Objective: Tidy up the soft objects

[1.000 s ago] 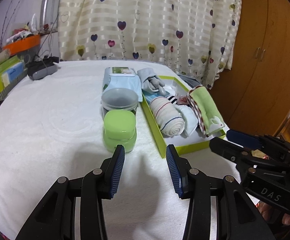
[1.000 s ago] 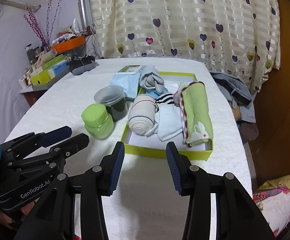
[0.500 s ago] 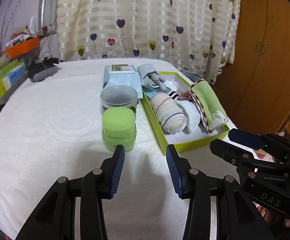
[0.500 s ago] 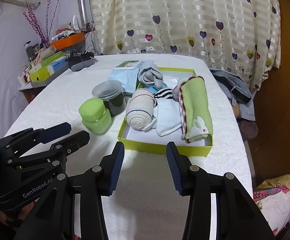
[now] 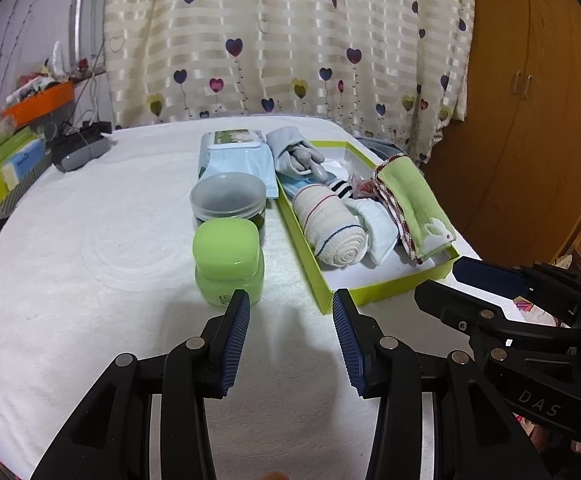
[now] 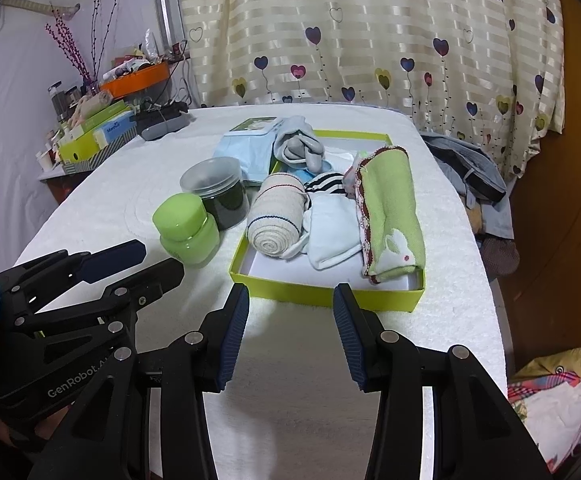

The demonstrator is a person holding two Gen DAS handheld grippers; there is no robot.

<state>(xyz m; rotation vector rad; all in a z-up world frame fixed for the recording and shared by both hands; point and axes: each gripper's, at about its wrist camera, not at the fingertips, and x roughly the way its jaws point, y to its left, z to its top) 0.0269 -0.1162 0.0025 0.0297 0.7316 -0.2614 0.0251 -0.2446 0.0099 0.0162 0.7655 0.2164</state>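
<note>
A yellow-green shallow box (image 5: 390, 284) (image 6: 390, 300) on the white tablecloth holds a rolled striped beige towel (image 5: 330, 232) (image 6: 278, 216), a pale blue sock (image 6: 334, 232), a striped sock (image 6: 326, 184) and a folded green rabbit towel (image 5: 414, 204) (image 6: 390, 208). Grey socks (image 5: 296, 156) lie over its far rim. My left gripper (image 5: 290, 300) hovers open and empty before the box's near left corner, beside a green jar (image 5: 228, 260). Facing the box's front wall, my right gripper (image 6: 290, 294) is open too, with nothing between its fingers.
Behind the green jar stand a dark jar with a clear lid (image 5: 228, 200) and a pack of wipes (image 5: 234, 156). A black device (image 5: 78, 152) and stacked boxes (image 6: 98, 132) crowd the far left. Clothes (image 6: 466, 168) hang past the table's right edge.
The left wrist view has shifted slightly, so the green jar now sits closer to its left finger. Both grippers keep the same width; no object has moved.
</note>
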